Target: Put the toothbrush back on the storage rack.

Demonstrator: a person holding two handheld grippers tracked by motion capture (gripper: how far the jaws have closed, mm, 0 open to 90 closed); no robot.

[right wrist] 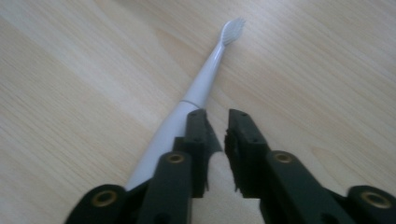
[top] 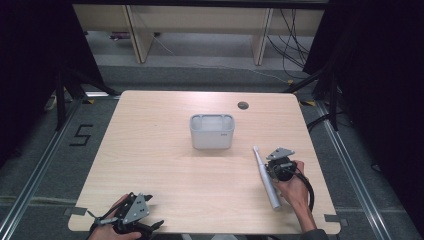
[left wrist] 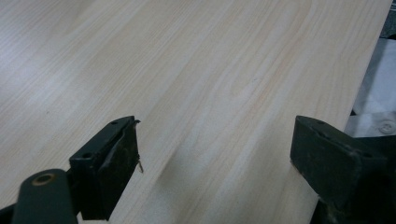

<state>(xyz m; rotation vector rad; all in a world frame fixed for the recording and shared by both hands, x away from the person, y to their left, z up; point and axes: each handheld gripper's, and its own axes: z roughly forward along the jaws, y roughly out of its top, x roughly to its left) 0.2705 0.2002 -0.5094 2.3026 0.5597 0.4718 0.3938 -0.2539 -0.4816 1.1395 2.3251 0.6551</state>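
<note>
**Hand-held gripper hovers over toothbrush handle near the table's right edge**

The right hand-held gripper (top: 274, 172) sits near the right edge of the table (top: 165, 165), held by a hand that comes in from the front right corner. In the right gripper view its jaws (right wrist: 217, 128) stand only a narrow gap apart, slightly parted, and nothing is clamped between the pads. The white electric toothbrush (top: 266, 177) lies flat on the table just under and beside them; the left jaw overlaps the thick handle (right wrist: 163, 140), while the bristle head (right wrist: 232, 30) points away toward the far side of the table. Whether the jaw tip touches the handle cannot be told.

The left hand-held gripper (top: 131, 216) rests at the front edge near the left corner, well apart from the toothbrush. Its jaws stand wide open over bare wood in the left gripper view, holding nothing.

A grey rectangular container (top: 212, 131) stands upright near the table's middle, toward the far edge, apart from both hand-held grippers.
</note>
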